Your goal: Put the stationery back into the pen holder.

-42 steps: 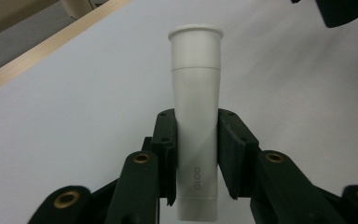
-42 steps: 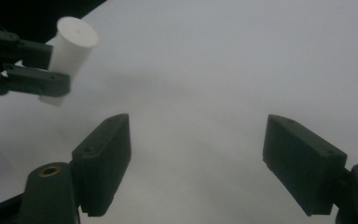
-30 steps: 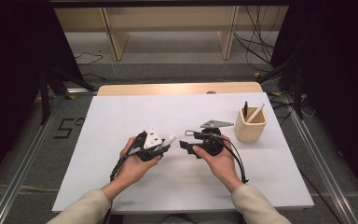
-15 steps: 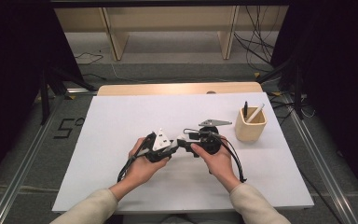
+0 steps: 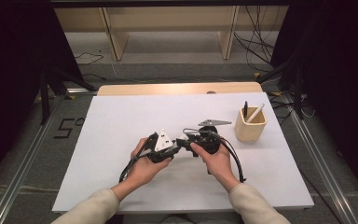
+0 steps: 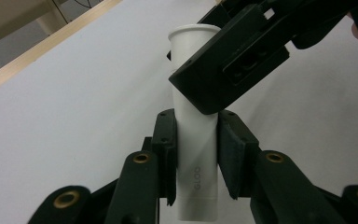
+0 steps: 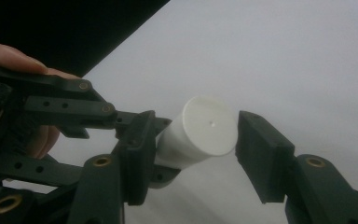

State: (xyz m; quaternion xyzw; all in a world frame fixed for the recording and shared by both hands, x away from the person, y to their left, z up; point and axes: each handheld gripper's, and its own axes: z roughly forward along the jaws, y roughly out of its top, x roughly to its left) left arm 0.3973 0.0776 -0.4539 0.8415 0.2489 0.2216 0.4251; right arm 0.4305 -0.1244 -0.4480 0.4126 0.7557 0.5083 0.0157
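Now both hands sit close together at the middle of the white bench (image 5: 121, 121), nearer each other than a second ago, when a clear gap lay between the two grippers. The left gripper (image 6: 196, 140) has come in toward the right one; the right hand has kept its place.

The left gripper pinches a white tube (image 6: 196, 154) by its lower body, one pad on each side, pressing on it. The grip looks unchanged from the earlier pictures. The tube carries small grey lettering near its crimped end, and its wide white cap (image 7: 209, 126) points away toward the right gripper (image 7: 191, 140).

The right gripper's jaws have just been closing. They now straddle the cap: the left pad lies against the tube just behind the cap, the other stands just beside the cap's rim with a thin gap showing. They are spread, not yet pinching. From the high view the two grippers meet tip to tip, above the bench, with the tube between them hidden by the black bodies.

A wooden cup (image 5: 251, 126) with a black pen and a white one stands well apart at the right, where it stood before.
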